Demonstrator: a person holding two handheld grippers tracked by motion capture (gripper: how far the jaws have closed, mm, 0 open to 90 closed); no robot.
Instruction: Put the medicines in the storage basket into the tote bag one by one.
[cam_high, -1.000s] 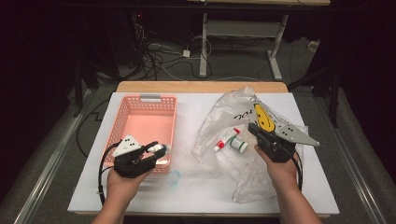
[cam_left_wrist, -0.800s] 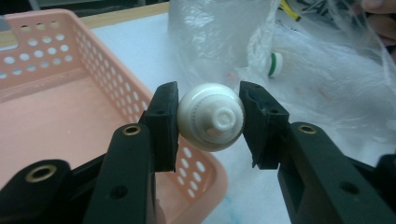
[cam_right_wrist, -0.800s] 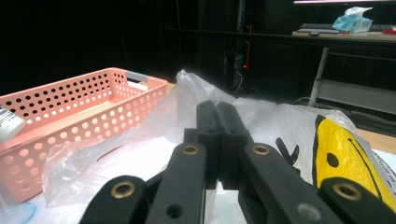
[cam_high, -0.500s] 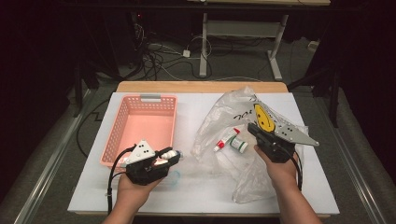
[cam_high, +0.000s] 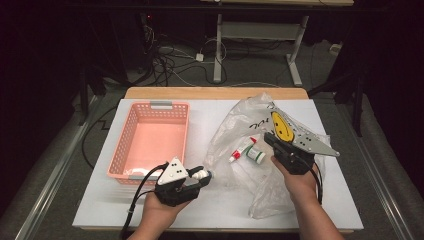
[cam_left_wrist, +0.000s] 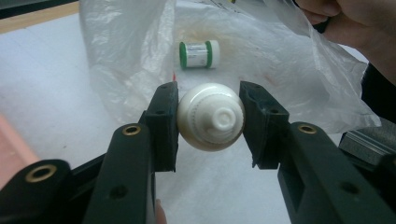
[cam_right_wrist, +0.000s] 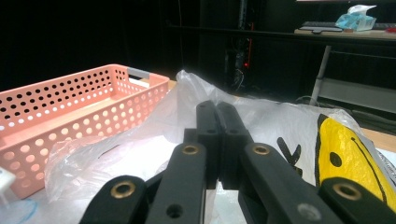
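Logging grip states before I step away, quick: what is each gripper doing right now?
Left gripper: closed on a white bottle, gripped across its rounded body.
Right gripper: jaws shut, pinching the clear plastic bag.

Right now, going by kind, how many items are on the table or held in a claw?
Baskets: 1, the pink basket
Plastic bags: 1, the clear bag
Bottles and tubes: 3, the white bottle in the left claw, the green-capped bottle and the red-capped tube in the bag
Total: 5
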